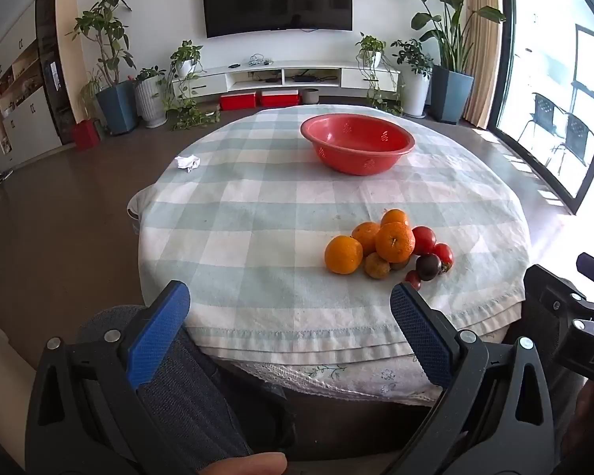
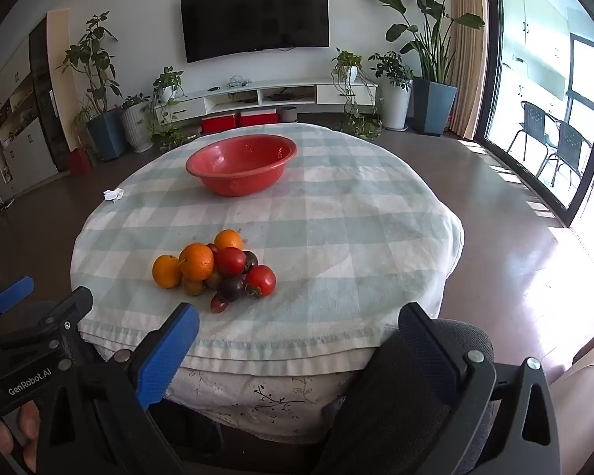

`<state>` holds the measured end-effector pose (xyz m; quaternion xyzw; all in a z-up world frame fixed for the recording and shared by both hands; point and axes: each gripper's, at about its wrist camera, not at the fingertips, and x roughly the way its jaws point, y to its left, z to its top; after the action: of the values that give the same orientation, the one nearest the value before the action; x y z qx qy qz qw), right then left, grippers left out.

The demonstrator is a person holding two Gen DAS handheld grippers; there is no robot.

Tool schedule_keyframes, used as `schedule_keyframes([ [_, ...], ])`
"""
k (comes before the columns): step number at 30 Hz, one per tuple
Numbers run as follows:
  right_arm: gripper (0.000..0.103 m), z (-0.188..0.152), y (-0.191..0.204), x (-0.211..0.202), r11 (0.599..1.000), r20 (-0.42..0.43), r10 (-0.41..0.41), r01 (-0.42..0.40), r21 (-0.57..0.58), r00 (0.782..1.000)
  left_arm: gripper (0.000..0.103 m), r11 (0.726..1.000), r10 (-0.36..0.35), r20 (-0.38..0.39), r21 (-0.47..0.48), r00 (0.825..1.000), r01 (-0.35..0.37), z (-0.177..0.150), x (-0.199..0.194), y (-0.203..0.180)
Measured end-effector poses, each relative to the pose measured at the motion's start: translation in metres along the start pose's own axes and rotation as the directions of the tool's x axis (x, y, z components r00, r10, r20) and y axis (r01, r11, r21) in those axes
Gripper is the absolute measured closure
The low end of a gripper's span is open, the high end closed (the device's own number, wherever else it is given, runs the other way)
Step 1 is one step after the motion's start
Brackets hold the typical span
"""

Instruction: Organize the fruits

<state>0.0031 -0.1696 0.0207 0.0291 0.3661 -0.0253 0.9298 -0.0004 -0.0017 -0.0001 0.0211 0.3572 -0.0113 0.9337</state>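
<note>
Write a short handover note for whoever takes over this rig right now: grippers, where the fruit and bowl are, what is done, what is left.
Left gripper: open, empty, at the table's near edge.
Right gripper: open, empty, beside it.
Fruit pile: oranges and tomatoes heaped on the tablecloth, near side.
Bowl: red, empty, far side.
Done: nothing moved into the bowl.
Left: probably all the fruit to sort.

Black frames with silver screws; blue textured fingers point(image 1: 160, 332); "GenRobot.AI" lettering.
</note>
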Motion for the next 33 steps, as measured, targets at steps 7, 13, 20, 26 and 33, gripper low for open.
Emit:
schedule_keyframes([
  [7, 0.000, 0.0015, 0.0000, -0.0001, 1.000, -0.007, -0.006, 0.006, 0.000, 1.000, 0.000, 1.000, 0.014, -0.005, -0.009, 1.000, -0.014, 0.0001, 0.0000, -0.0014],
  [13, 0.000, -0.0016, 0.0007, 0.0031, 1.000, -0.014, -0.003, 0.003, 0.001, 1.000, 0.000, 1.000, 0.010, -0.005, -0.014, 1.000, -0.010, -0.0014, 0.0031, 0.0034],
  [20, 0.000, -0.0024, 0.0028, 0.0044, 1.000, -0.012, -0.009, 0.008, -0.003, 1.000, 0.000, 1.000, 0.012, -0.005, -0.013, 1.000, -0.012, -0.0038, 0.0051, 0.0043],
  [26, 0.000, -0.0022, 0.0006, 0.0034, 1.000, -0.014, -0.008, 0.008, -0.003, 1.000, 0.000, 1.000, 0.012, -0.006, -0.013, 1.000, -0.012, -0.0045, 0.0051, 0.0050],
  [33, 0.000, -0.0027, 0.0016, 0.0041, 1.000, -0.015, -0.011, 0.011, -0.005, 1.000, 0.000, 1.000, 0.013, -0.007, -0.014, 1.000, -0.013, -0.0043, 0.0051, 0.0048],
])
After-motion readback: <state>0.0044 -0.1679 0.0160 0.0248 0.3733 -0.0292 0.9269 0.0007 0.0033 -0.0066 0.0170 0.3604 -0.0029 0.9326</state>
